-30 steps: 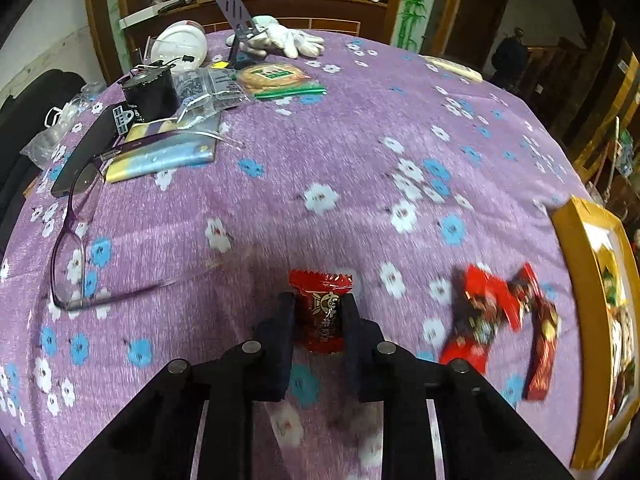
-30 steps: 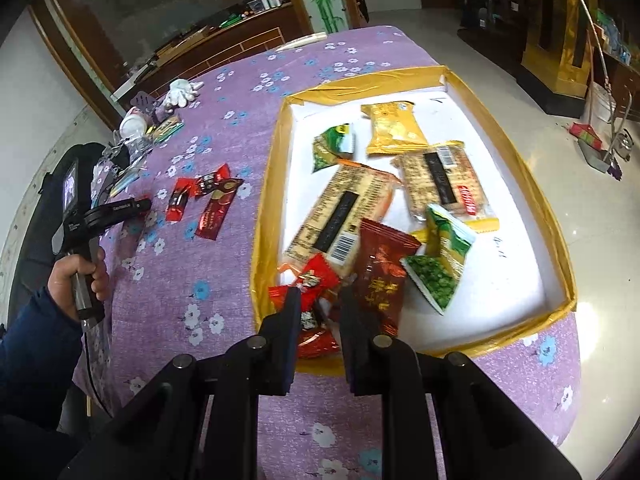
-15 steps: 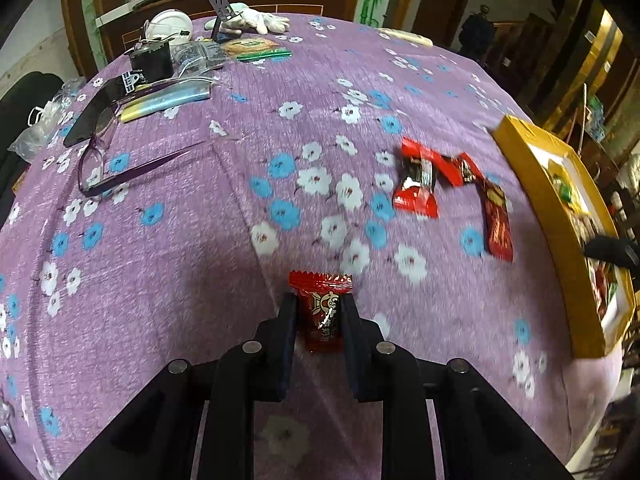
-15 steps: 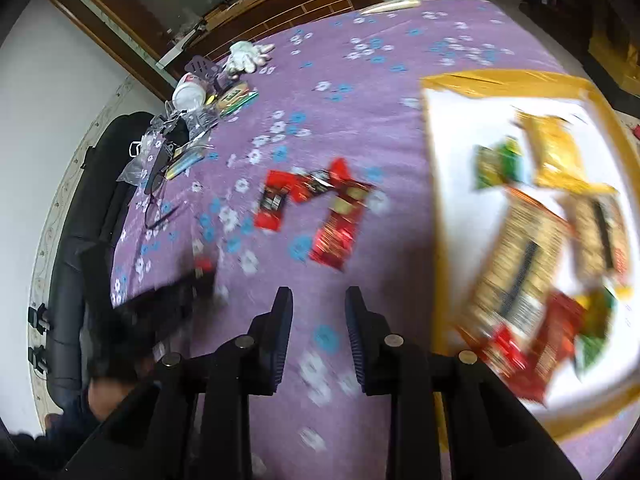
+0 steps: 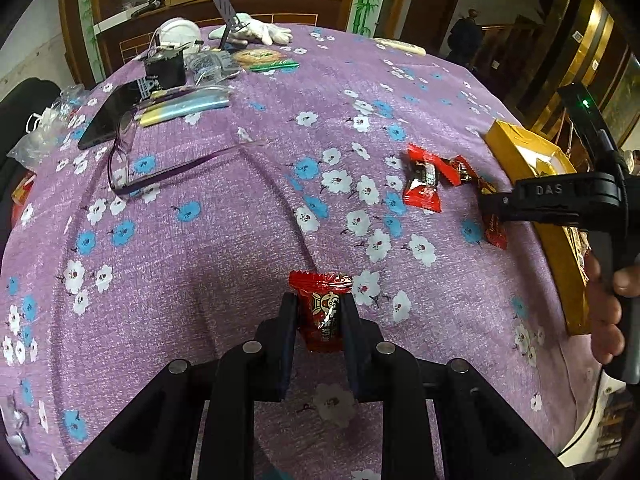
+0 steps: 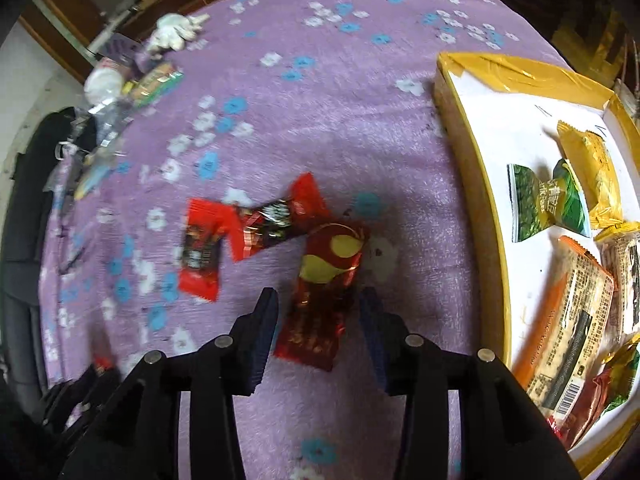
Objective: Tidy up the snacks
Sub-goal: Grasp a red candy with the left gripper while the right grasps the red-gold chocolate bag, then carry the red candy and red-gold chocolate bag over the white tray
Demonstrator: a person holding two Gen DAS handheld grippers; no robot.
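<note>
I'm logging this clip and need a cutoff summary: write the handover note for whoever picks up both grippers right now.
Left gripper: shut on a small red candy packet, held above the purple tablecloth.
Right gripper: jaws opening, straddling the dark red and yellow packet that lies on the cloth; not gripped yet.
Two more red packets lie just left of it.
Done: several snacks already sit in the yellow-rimmed tray.
Left: carry the left gripper's candy to the tray, grasp the straddled packet, then collect the two loose ones.
</note>
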